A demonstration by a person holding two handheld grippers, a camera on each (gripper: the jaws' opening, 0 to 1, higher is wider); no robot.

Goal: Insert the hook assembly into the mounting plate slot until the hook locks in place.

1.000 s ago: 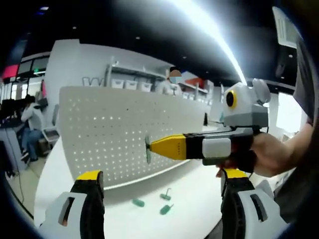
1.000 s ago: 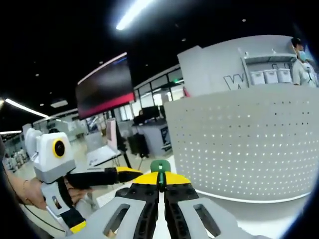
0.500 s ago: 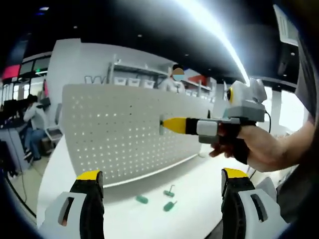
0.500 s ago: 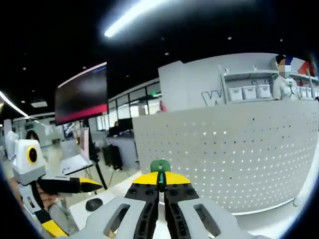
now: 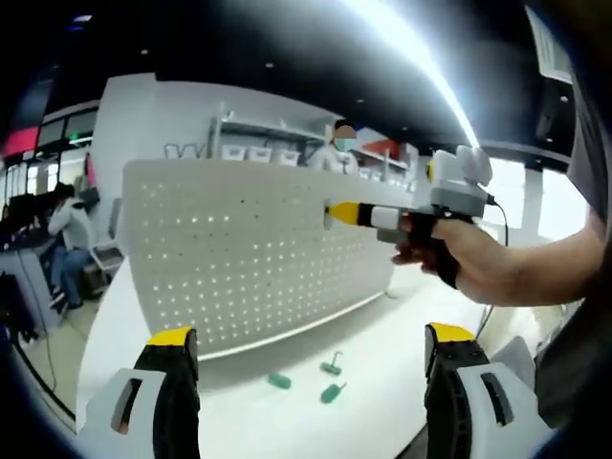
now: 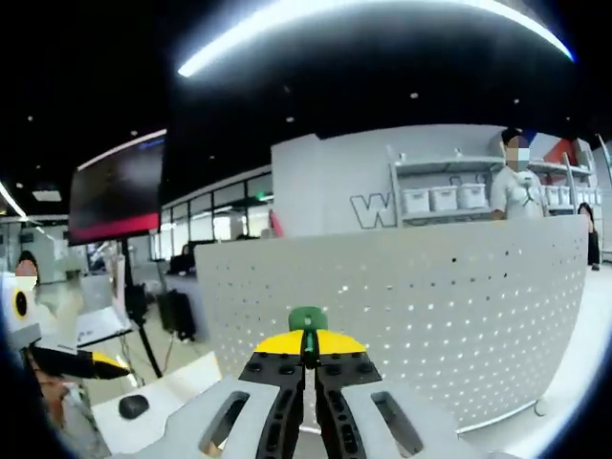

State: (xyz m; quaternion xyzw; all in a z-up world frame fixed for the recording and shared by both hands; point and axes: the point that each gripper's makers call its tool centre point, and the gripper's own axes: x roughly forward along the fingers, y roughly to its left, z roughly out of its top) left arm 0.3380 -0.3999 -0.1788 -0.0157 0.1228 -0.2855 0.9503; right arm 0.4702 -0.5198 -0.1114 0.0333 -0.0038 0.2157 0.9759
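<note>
Hook [image 6: 308,319]: green, pinched between right gripper [image 6: 308,356] jaws, near pegboard [image 6: 459,316].
Left gripper [image 5: 306,382]: jaws spread.
Table [image 5: 382,344]: three green pieces [image 5: 330,381] are laid near.

The pegboard [image 5: 258,249] stands upright on the tabletop [image 5: 382,363]; three hooks [image 5: 330,382] lie before the pegboard.

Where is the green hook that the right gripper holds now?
The green hook sits clamped at the right gripper tips, near the pegboard's upper part.
</note>
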